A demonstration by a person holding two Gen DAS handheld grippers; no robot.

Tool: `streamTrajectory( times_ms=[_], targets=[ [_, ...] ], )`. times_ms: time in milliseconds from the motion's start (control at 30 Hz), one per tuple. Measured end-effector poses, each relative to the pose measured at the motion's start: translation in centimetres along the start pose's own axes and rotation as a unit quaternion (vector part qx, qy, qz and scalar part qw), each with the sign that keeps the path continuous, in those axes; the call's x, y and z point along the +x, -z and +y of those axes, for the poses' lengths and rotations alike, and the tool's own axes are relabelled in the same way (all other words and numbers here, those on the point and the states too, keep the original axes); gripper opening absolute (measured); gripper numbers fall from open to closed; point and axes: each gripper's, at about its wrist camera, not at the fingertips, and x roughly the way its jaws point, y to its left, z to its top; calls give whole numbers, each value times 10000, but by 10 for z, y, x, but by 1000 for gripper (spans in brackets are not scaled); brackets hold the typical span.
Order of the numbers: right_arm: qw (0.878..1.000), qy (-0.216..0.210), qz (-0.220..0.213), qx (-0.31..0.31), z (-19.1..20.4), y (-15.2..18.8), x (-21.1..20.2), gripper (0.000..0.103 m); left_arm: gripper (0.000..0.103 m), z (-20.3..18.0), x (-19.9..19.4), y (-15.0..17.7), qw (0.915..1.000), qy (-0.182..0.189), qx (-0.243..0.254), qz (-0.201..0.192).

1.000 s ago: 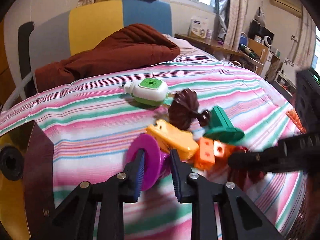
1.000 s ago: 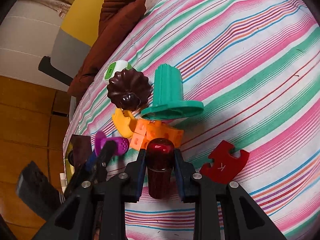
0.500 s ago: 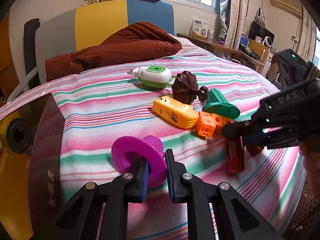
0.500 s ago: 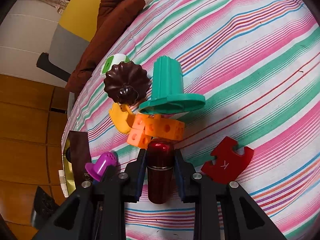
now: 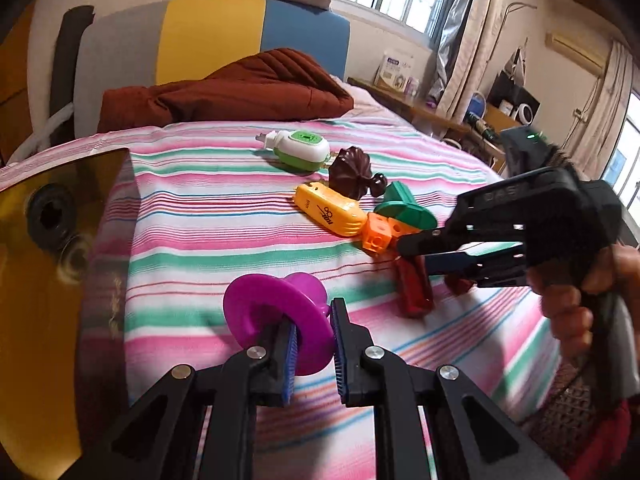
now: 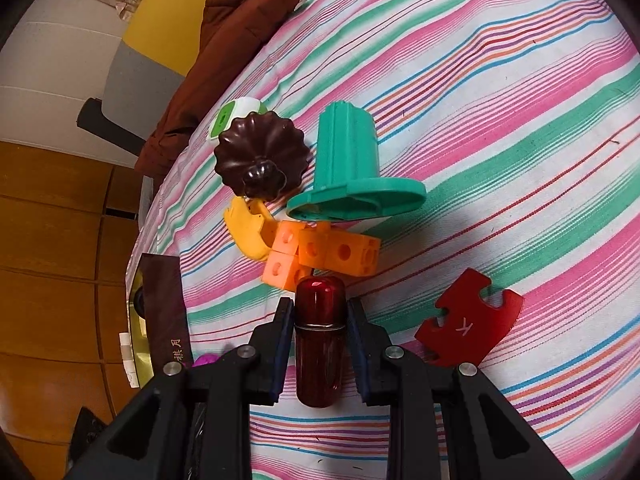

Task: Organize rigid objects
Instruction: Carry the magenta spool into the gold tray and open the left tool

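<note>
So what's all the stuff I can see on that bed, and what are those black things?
Flanged spool: one, purple, gripped by the left tongs.
Small bottle: one, dark red, lying between the right tongs' fingers.
Puzzle piece: one, red, right of the bottle.
Linked cubes: one cluster, orange, mid-pile.
Hat-shaped piece: one, green.
Fluted mould: one, dark brown.
Yellow gadget: one.
Plug-in device: one, white-green, farthest.
Blanket: one, brown, at the headboard.
Left tongs, right tongs: two, black.
</note>
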Motion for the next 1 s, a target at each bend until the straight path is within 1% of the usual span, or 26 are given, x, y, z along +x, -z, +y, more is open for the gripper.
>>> streamTrajectory(
  times_ms=[200,367,467,533,633,733,767,1000],
  targets=[
    [10000,-1,22,-18,0,1,1,27,14,0,-30,7,9996,180,-101,-216],
    [9999,-43,55,-77,3,2,3,27,14,2,-58,14,9989,103,-46,-458],
    [9998,-132,70,-113,6,3,4,27,14,11,-78,19,9978,13,-174,-633],
    [9997,-127,52,-189,9,4,4,27,14,22,-91,21,9966,-59,-356,-744],
    [9995,-111,51,-286,12,4,4,24,14,43,-110,25,9935,-189,-659,-913],
    [9994,-105,39,-326,14,5,5,23,14,70,-125,30,9891,-512,-916,-1035],
    [9994,-98,37,-332,14,5,5,23,14,76,-128,32,9880,-559,-985,-1054],
    [9985,74,-16,-540,21,6,5,23,14,136,-149,49,9711,-977,-1820,-1195]
  ],
)
